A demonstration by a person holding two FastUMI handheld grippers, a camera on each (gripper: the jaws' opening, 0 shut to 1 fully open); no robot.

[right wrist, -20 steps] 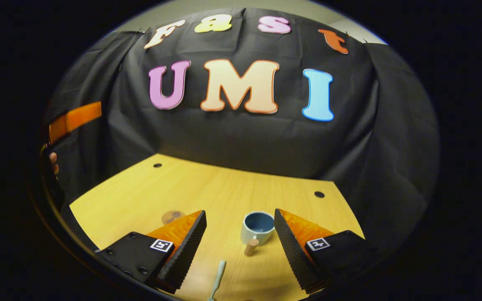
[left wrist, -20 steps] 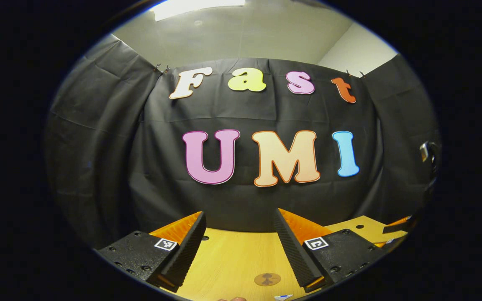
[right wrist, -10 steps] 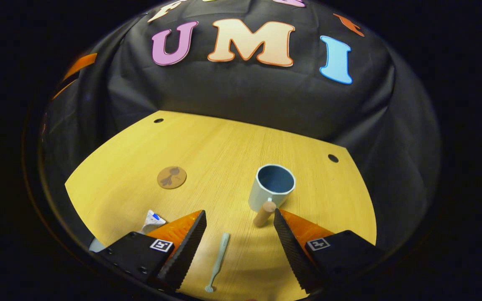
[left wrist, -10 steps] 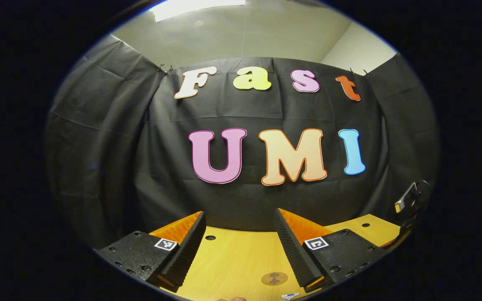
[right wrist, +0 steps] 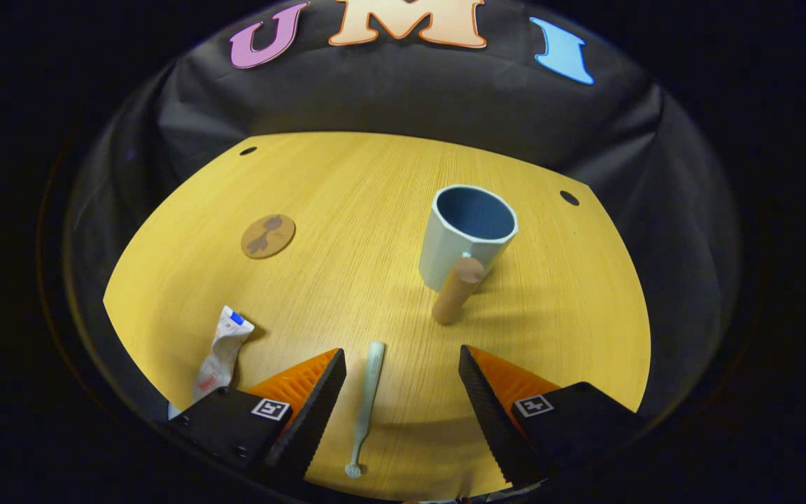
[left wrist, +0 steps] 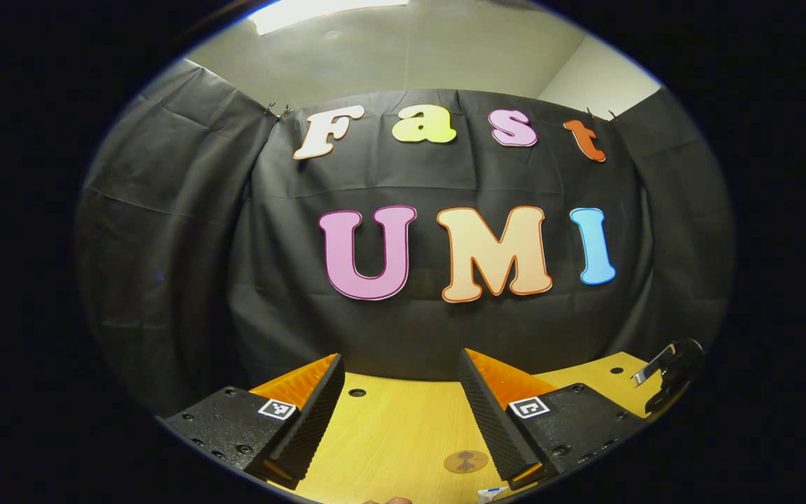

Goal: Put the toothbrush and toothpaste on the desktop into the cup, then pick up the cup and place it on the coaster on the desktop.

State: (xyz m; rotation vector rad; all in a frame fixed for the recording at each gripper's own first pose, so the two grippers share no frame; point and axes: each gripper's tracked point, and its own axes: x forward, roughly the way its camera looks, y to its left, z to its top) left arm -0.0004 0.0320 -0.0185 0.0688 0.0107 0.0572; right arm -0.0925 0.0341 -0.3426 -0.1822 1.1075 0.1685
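Jaws of the right gripper are standing apart over the toothbrush — touching nothing. Left gripper is gaping too, above the bench near the coaster.

toothbrush before cup, coaster left

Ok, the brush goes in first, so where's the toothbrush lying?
In the right gripper view, the toothbrush lies flat on the desktop between the right hand-held gripper's open fingers, with the cup beyond it.
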